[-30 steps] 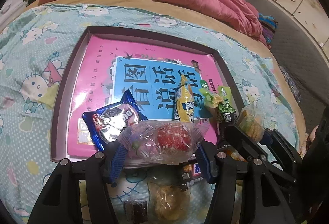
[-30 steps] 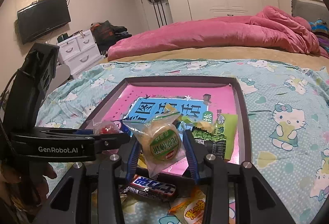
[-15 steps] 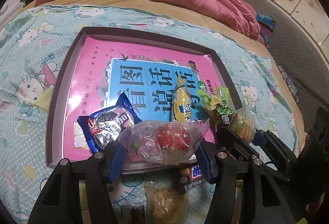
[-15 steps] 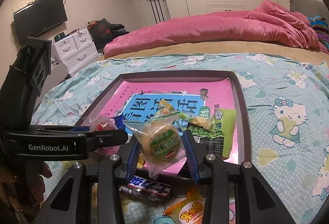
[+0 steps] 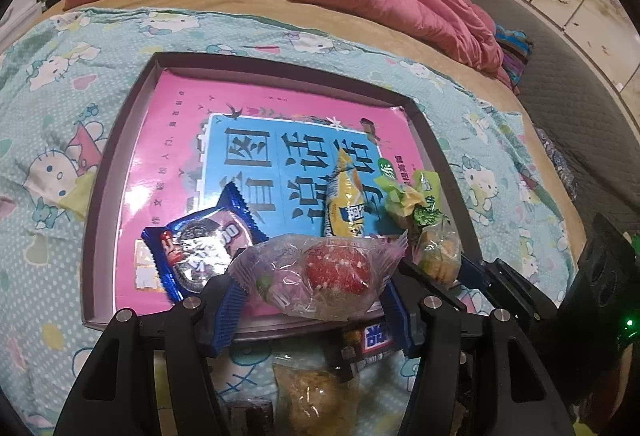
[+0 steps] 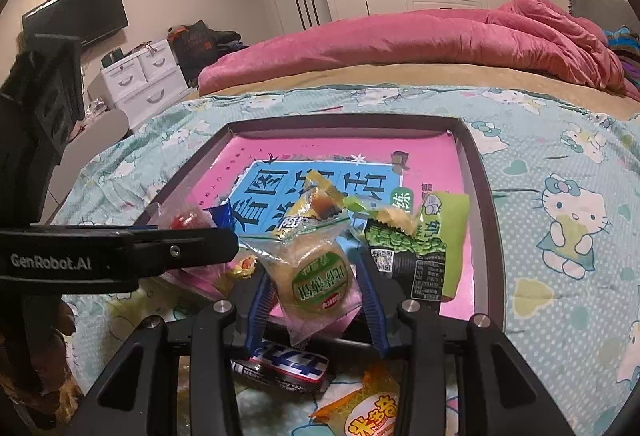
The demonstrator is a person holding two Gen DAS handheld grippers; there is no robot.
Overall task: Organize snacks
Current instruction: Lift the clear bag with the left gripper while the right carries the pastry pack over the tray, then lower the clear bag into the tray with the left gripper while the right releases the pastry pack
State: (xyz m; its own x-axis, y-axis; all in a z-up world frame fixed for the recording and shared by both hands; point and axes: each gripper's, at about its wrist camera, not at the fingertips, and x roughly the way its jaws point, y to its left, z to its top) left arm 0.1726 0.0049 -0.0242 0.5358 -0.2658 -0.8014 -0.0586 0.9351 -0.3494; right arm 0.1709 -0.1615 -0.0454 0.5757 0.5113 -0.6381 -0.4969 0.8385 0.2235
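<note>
Left wrist view shows my left gripper (image 5: 316,292) clamped on a clear-wrapped red sweet (image 5: 320,278), now carried forward past the near edge of the tray (image 5: 116,140), beside the Oreo pack (image 5: 204,256). My right gripper (image 6: 316,288) has come along too, pinching a round green-labelled pastry (image 6: 316,282) over the tray's near edge, close to the green pea packet (image 6: 424,256). Both look ready to drop, I think, though height above the tray is hard to judge. A chocolate bar (image 6: 286,366) waits on the bedsheet (image 6: 560,276).

Left claw (image 5: 316,296) and right claw (image 6: 316,286) sit side by side, each clamped on something.
</note>
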